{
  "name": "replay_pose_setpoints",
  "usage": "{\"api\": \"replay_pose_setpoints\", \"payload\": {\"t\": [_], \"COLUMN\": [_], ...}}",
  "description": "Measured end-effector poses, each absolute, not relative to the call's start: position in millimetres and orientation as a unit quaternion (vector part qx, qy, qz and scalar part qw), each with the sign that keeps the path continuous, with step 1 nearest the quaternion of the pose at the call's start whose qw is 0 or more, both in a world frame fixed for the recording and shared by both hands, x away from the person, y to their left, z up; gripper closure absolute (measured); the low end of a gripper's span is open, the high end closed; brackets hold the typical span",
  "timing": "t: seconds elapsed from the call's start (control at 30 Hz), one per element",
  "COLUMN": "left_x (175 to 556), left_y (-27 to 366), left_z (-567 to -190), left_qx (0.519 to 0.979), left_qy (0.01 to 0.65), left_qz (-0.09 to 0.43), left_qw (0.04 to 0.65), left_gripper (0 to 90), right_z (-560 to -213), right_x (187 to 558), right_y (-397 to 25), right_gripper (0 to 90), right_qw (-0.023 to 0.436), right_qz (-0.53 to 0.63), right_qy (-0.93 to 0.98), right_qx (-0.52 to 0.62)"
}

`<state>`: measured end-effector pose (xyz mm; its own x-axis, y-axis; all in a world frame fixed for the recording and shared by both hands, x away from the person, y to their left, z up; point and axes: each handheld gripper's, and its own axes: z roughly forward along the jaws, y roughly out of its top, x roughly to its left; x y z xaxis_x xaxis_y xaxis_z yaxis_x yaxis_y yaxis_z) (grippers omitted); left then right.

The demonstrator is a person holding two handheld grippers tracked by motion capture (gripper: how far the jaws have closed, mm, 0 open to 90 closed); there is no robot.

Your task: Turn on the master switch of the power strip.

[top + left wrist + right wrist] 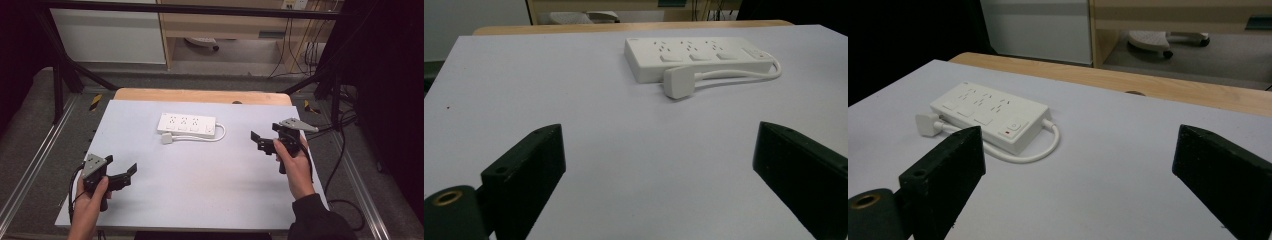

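- High view: we are holding the left gripper (131, 171) at the near left of the table (210, 200), jaws spread wide and gripping nothing. The right gripper (256, 141) is hovering at the right side, jaws likewise wide apart and empty.
- High view: the power strip (186, 125) is lying flat toward the far middle of the table, its cord (220, 133) looping round from its right end and running along the near side to the plug (167, 139), which is resting just beside the strip's near left corner.
- High view: we are judging the work as barely begun; nothing is lifted or touched, and the approach, the grasp and any plugging in are all left to do.
- Left gripper view: we are looking between two wide-set jaws at bare table. The strip (696, 57) is sitting well ahead and a little right, with the plug (679, 83) nearest us, apart from both jaws.
- Right gripper view: the jaws are standing wide open with nothing between them. The strip (990, 115) is lying ahead toward the left jaw, switch end nearest, cord (1040, 150) curving toward us and the plug (928, 123) at the far left. It is well apart from the jaws.
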<state>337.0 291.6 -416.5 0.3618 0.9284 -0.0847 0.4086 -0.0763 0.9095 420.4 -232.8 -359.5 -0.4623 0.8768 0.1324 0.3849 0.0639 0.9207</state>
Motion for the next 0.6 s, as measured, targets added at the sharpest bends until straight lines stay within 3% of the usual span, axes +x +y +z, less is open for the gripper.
{"api": "replay_pose_setpoints", "payload": {"t": [0.6], "left_x": [334.2], "left_y": [294.1], "left_z": [-416.7], "left_qx": [0.676], "left_qy": [0.496], "left_qz": [0.281], "left_qw": [0.466], "left_gripper": [6.5], "right_z": [-397.1], "right_x": [374.5], "right_y": [-273.8], "right_gripper": [6.4], "right_qw": [0.268], "right_qz": [0.512], "right_qy": [0.671], "right_qx": [0.465]}}
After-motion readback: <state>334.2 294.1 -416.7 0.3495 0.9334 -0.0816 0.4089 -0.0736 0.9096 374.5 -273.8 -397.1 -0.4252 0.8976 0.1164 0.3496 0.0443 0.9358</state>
